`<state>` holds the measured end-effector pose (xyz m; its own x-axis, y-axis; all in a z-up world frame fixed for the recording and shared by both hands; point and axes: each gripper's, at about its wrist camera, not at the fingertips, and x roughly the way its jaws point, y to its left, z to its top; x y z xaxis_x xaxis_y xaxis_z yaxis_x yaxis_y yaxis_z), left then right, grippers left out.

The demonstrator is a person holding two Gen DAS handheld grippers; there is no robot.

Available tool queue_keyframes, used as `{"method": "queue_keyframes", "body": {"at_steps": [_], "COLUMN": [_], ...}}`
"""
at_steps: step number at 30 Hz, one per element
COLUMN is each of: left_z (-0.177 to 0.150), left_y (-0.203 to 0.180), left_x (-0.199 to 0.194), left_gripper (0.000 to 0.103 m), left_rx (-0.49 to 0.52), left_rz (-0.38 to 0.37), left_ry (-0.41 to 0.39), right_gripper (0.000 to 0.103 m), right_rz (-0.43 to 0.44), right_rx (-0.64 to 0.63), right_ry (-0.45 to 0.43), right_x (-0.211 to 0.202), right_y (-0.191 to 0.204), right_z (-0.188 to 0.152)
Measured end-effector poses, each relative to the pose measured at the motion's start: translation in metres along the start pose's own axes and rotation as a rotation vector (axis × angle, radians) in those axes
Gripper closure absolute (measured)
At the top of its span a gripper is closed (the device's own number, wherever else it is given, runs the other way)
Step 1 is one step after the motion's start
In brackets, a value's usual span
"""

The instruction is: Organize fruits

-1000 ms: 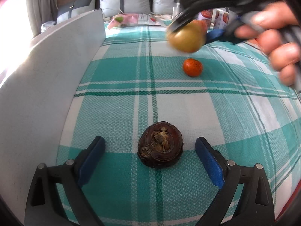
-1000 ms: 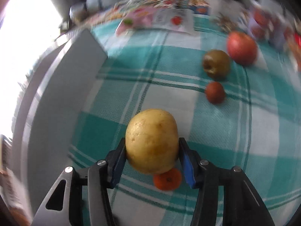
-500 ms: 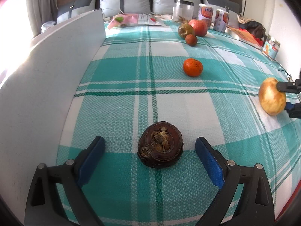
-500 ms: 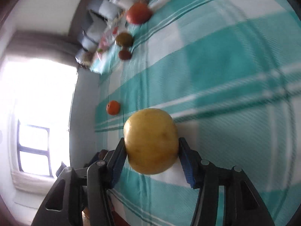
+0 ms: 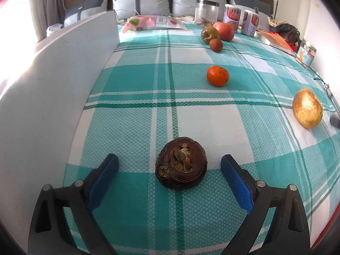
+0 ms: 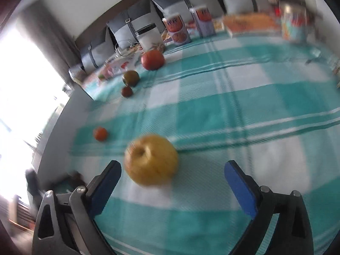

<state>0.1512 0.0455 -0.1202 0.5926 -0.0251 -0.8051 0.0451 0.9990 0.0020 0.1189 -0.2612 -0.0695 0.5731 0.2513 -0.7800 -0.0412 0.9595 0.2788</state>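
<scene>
My left gripper (image 5: pixel 169 170) is open with a dark brown round fruit (image 5: pixel 181 166) lying on the checked cloth between its blue fingers, touching neither. My right gripper (image 6: pixel 172 174) is open. A yellow pear-like fruit (image 6: pixel 151 159) lies on the cloth between its fingers, nearer the left one; it also shows at the right of the left wrist view (image 5: pixel 307 111). An orange mandarin (image 5: pixel 217 75) sits mid-table. Farther back lie a small brown fruit (image 5: pixel 216 45), a greenish-brown fruit (image 5: pixel 209 34) and a red apple (image 5: pixel 223 31).
A grey-white board (image 5: pixel 53 80) stands along the left side of the cloth. At the far edge are a snack bag (image 5: pixel 155 22), a clear jar (image 5: pixel 206 10), two cans (image 5: pixel 232 16), a book (image 5: pixel 278 40) and a tin (image 5: pixel 306 54).
My right gripper carried the yellow fruit across to the right side of the table, set it on the cloth and opened. The left gripper has not moved.
</scene>
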Motion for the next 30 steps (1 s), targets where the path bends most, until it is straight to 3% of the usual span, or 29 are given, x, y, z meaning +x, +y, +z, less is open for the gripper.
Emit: {"method": "queue_keyframes", "body": {"at_steps": [5,9,22,23,25,28,30], "left_z": [0.000,0.000,0.000,0.001,0.002,-0.005,-0.004], "left_y": [0.000,0.000,0.000,0.001,0.012,0.041,0.043], "left_x": [0.000,0.000,0.001,0.001,-0.003,-0.016,-0.020], "left_gripper": [0.005,0.005,0.005,0.003,0.003,0.004,0.004], "left_rx": [0.001,0.001,-0.002,-0.003,-0.027,-0.155,-0.161], "left_rz": [0.002,0.002,-0.005,-0.020,-0.119,-0.330,-0.323], "left_ry": [0.001,0.000,0.003,0.008,0.019,0.006,0.023], "right_gripper": [0.006,0.000,0.000,0.000,0.000,0.000,0.000], "right_rz": [-0.177,-0.171,-0.174,-0.174,-0.173,-0.174,-0.174], "right_rx": [-0.271,-0.240,-0.240,-0.240,-0.240,-0.240,-0.240], "right_ry": [0.066,0.051,0.038,0.038,0.038,0.038,0.038], "right_x": [0.022,0.022,0.022,0.022,0.022,0.022,0.022], "right_y": [0.026,0.020,0.021,0.020,0.021,0.021,0.021], "right_z": [-0.038,-0.042,-0.043,-0.043,-0.042,-0.042,-0.042]}}
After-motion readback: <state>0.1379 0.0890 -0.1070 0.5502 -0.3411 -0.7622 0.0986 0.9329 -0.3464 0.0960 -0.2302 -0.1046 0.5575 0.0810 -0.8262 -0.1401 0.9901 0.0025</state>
